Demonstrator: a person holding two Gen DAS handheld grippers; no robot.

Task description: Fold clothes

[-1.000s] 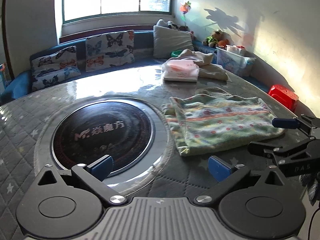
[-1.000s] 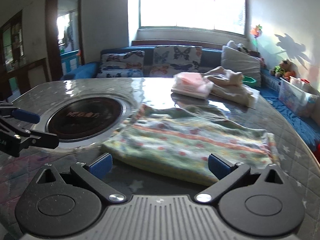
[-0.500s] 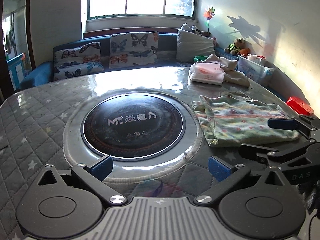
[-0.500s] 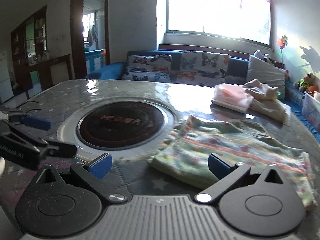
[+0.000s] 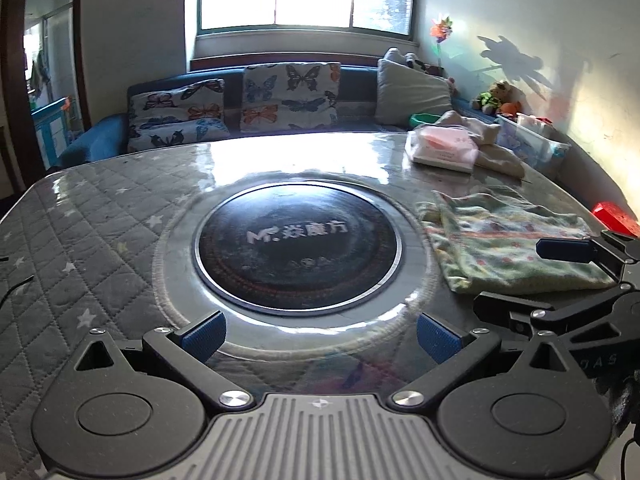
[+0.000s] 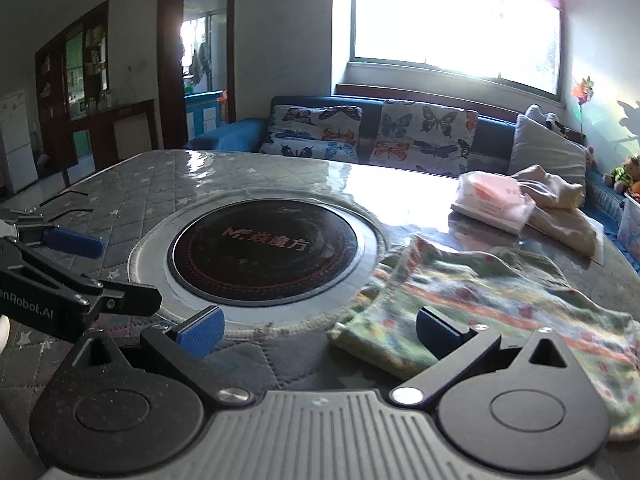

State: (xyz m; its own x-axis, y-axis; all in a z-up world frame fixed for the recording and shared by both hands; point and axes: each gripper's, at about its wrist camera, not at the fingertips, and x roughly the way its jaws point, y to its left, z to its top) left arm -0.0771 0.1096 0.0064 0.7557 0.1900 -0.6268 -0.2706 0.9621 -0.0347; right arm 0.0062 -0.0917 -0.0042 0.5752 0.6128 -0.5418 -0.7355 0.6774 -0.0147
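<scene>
A folded green patterned cloth [image 5: 508, 248] lies flat on the table's right side; it also shows in the right wrist view [image 6: 492, 316]. My left gripper [image 5: 320, 334] is open and empty, above the near rim of the round cooktop [image 5: 298, 248], left of the cloth. My right gripper [image 6: 318, 330] is open and empty, at the cloth's near left corner without holding it. Each gripper shows in the other's view: the right one [image 5: 532, 276], the left one [image 6: 100, 268].
A beige garment [image 5: 488, 144] and a pink packet [image 5: 442, 148] lie at the table's far right. The table [image 5: 100, 220] has a quilted grey cover. A sofa with butterfly cushions [image 5: 288, 96] stands behind. A red stool [image 5: 614, 218] is at the right.
Both grippers have swung left and back from the cloth. The cloth has shifted to the right in both views and the cooktop now fills the middle. The cloth lies unchanged.
</scene>
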